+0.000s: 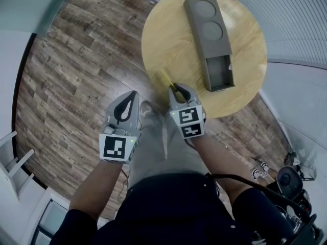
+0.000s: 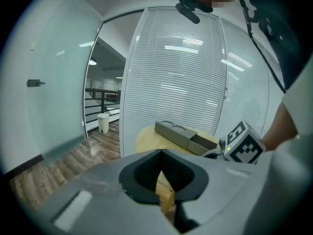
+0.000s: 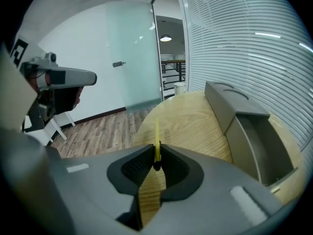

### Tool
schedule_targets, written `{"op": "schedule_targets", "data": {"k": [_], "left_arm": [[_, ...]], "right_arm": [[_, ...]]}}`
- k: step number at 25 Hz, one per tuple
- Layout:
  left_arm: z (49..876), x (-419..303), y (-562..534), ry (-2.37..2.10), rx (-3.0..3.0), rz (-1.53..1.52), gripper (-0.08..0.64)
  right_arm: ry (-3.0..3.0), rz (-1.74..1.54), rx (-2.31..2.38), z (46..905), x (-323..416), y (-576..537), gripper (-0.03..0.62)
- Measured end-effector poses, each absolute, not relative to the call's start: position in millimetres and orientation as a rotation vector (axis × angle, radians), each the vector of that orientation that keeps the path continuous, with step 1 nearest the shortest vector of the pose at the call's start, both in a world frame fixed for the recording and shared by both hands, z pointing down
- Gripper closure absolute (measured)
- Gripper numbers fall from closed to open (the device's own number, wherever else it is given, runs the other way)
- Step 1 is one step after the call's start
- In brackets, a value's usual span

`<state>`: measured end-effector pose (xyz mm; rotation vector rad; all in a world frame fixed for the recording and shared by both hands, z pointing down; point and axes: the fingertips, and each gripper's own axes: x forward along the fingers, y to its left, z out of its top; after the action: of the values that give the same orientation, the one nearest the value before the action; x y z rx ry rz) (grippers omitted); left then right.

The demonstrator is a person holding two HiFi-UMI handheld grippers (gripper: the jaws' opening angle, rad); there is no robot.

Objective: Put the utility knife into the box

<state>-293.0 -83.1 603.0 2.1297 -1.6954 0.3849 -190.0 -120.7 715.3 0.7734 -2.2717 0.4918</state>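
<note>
A yellow utility knife [image 1: 165, 78] lies near the front left edge of the round wooden table [image 1: 168, 40]. My right gripper [image 1: 174, 88] is shut on its near end; in the right gripper view the thin yellow knife [image 3: 157, 136] stands edge-on between the pads, pointing away. A long grey box [image 1: 207, 27] lies further back on the table, its open compartment [image 1: 219, 73] facing me, to the right of the knife. The same box [image 3: 230, 106] is at the right in the right gripper view. My left gripper [image 1: 134, 93] hangs over the floor beside the table, shut and holding nothing.
Wooden floor surrounds the table. White furniture legs [image 1: 13, 157] stand at the far left, and dark equipment with cables [image 1: 286, 180] sits at the lower right. A glass wall with blinds [image 2: 186, 72] runs behind the table, and a white bin [image 2: 102, 123] stands far off.
</note>
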Motion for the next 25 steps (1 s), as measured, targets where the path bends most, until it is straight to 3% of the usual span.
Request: {"op": "schedule_targets", "data": {"k": [25], "left_arm": [[447, -290, -102, -1.729, 2.272, 0.181, 0.557]], "right_arm": [[-2.426, 0.449, 0.897, 556, -145, -139, 0.535]]}}
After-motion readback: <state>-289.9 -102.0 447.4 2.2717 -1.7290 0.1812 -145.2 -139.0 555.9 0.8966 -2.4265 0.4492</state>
